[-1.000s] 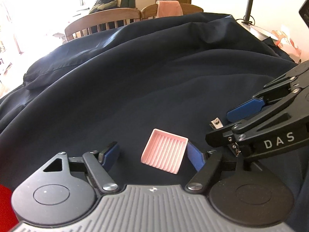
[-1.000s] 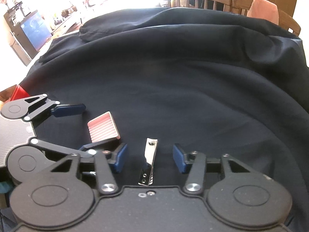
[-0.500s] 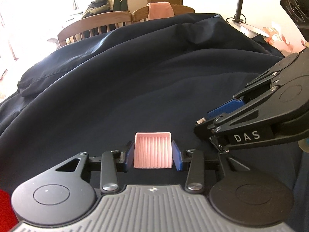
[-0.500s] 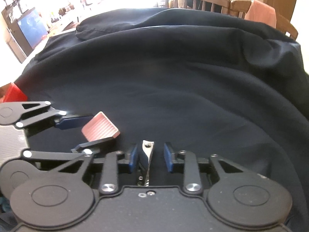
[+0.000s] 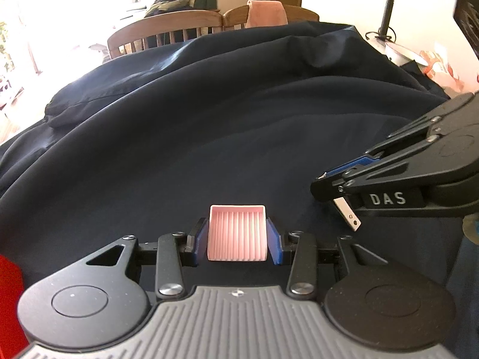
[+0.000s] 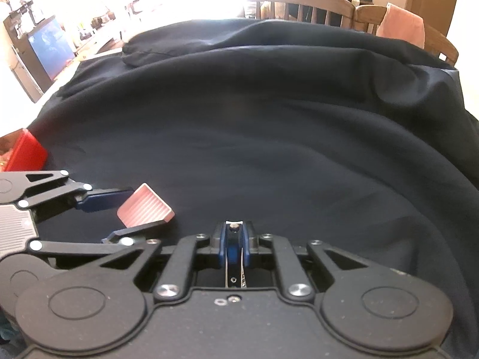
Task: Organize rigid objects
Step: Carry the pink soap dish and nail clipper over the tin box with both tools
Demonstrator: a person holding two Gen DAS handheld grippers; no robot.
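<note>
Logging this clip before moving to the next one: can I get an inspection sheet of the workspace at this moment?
Surface: wrinkled dark navy cloth over the table.
Job's things: ribbed pink plastic tray; metal nail clipper.
Clutter: red box at the cloth's left edge.
Grippers: left tool shut on the tray; right tool shut on the clipper.
Cables: lamp cord, unclear.
Surroundings: wooden chairs, pink towel, gooseneck desk lamp.

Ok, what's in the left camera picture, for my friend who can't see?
The left gripper squeezes a pink ridged tray above a dark blue cloth. At right, the right gripper pinches a metal nail clipper.
</note>
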